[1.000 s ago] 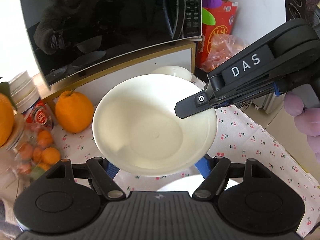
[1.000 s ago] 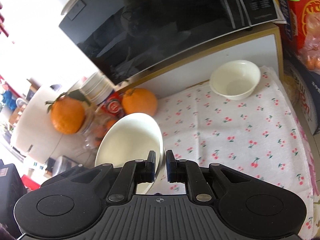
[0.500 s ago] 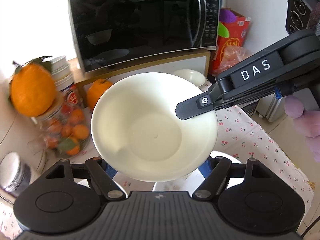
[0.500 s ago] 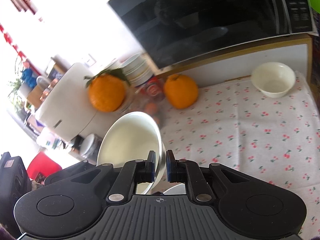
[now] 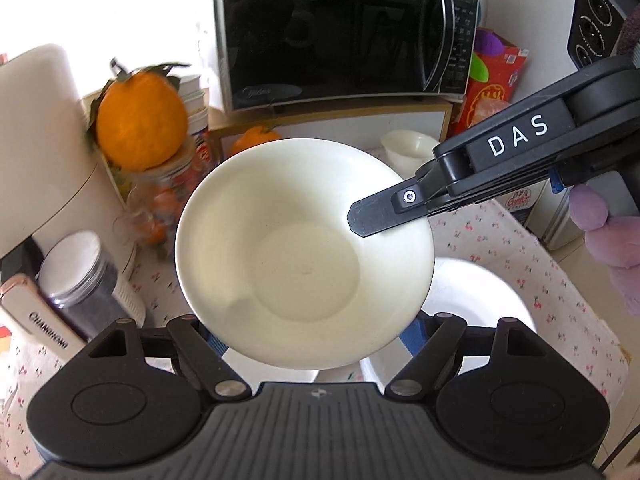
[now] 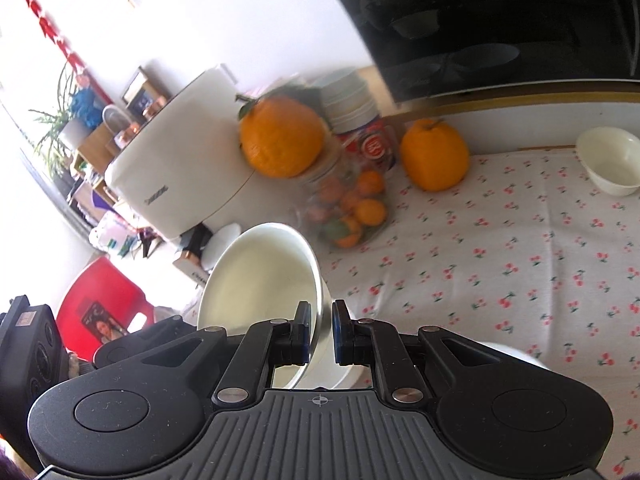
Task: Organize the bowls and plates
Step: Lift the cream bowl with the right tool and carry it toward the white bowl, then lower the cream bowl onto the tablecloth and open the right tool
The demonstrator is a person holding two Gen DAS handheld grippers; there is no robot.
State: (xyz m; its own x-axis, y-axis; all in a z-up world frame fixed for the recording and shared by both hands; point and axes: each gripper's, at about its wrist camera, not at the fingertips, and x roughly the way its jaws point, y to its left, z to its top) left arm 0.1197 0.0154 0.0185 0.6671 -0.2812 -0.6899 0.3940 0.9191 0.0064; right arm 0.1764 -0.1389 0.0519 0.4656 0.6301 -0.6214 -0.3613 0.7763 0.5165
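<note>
A cream bowl [image 5: 304, 252] hangs in the air above the cherry-print cloth. My right gripper [image 6: 321, 330] is shut on its rim; in the left wrist view its fingers [image 5: 376, 216] reach over the bowl's right edge. The bowl [image 6: 260, 284] fills the lower left of the right wrist view. My left gripper [image 5: 316, 344] is open, its fingers spread below the bowl and mostly hidden by it. A white plate [image 5: 476, 300] lies on the cloth under the bowl. A second small cream bowl [image 6: 610, 166] stands at the back right by the microwave shelf.
A black microwave [image 5: 344, 32] sits on a shelf at the back. Large oranges [image 6: 434, 158], a jar of small fruit [image 6: 348, 208], a white appliance [image 6: 176, 168] and a dark jar [image 5: 80, 284] crowd the left side. A red snack box [image 5: 492, 88] stands at the back right.
Both grippers have pulled back and left from the microwave with the bowl still held by the right one. The white plate under the bowl and the white appliance have come into view.
</note>
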